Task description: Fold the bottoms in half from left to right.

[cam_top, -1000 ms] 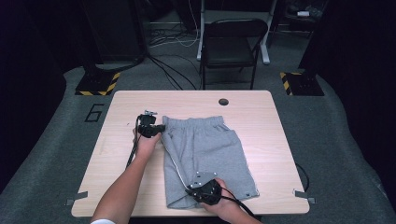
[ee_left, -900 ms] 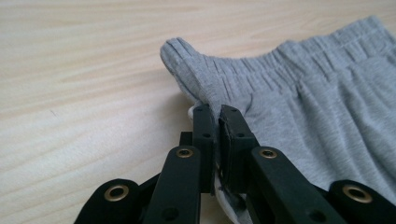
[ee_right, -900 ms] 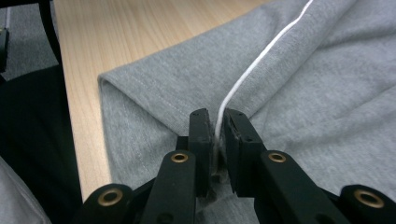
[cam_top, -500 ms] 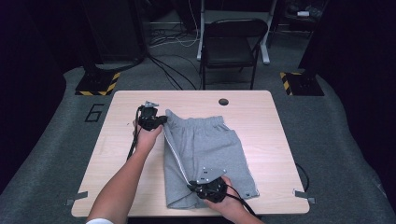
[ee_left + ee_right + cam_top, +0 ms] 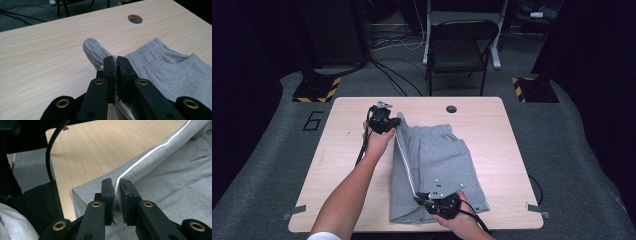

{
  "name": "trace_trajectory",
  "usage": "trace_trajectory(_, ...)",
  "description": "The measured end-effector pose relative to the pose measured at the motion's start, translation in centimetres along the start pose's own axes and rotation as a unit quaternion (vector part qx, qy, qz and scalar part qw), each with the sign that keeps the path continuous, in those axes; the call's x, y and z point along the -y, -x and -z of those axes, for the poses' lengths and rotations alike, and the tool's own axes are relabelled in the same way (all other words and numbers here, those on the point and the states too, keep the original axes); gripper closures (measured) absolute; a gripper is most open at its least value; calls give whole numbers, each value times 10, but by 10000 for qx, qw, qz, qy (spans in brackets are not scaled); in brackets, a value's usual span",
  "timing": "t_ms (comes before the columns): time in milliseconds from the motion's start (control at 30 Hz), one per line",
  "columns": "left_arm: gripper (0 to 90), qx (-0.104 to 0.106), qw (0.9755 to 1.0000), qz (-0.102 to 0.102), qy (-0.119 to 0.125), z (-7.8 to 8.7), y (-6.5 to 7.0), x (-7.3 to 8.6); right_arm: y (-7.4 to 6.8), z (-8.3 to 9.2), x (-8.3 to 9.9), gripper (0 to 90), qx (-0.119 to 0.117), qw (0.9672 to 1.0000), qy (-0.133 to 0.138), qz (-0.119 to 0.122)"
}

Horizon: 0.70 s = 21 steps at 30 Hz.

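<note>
A: Start with the biggest thing. What carries it all?

B: The counter (image 5: 347,165), pale wood with a round hole (image 5: 451,109) near its far edge. On it lie the grey shorts (image 5: 447,165), which I'll take as the landmark. They sit a little right of the counter's middle, with the waistband at the far end and the leg hems toward the person.

A: How far along would you judge the fold?

B: About halfway through one fold. The right part of the shorts lies flat, while the left long edge is lifted off the wood and drawn up into a ridge, its white side stripe (image 5: 150,152) running along the raised line. What is left, I'd say, is to carry that edge across onto the flat half, lay it down and let go. Whether a second fold comes after, I can't tell.

A: And the tongs, relative to the shorts?

B: The left tongs (image 5: 116,65) are at the far-left corner of the shorts, clamped on the waistband end, with a bunched tip of ribbed cloth poking out past them. The right tongs (image 5: 115,188) are at the near end of the same lifted edge, by the hem, pinched tight on the fabric right where the stripe runs in between the pads.

A: So both are closed on cloth?

B: Yes, both narrow, each gripping the shorts, with the edge hanging between them.
</note>
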<state>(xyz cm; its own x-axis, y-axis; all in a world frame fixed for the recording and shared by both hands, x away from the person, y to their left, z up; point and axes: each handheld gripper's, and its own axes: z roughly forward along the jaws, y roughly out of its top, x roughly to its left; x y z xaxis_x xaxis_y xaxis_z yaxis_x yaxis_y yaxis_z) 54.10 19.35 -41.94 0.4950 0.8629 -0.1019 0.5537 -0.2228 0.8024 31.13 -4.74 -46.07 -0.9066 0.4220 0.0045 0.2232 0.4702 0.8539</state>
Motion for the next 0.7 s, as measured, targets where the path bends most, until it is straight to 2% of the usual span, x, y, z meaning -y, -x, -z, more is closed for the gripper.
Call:
trace_trajectory(233, 859, 108, 9999, -92, -22, -12, 14, -13, 5, 19, 4, 815, 261, 9995, 126, -150)
trace_trajectory(367, 859, 253, 9995, -187, 41, -23, 30, -22, 9, 36, 7, 815, 439, 9985, 214, -252)
trace_trajectory(500, 859, 325, 9990, -311, -5, -34, 45, -30, 8, 52, 11, 817, 674, 9963, 300, -436)
trace_trajectory(567, 859, 386, 9989, -266, 26, -39, 51, -32, 8, 61, 14, 817, 787, 9952, 311, -487)
trace_trajectory(700, 860, 507, 9981, -343, 13, -51, 67, -38, 8, 76, 19, 819, 979, 9929, 343, -575)
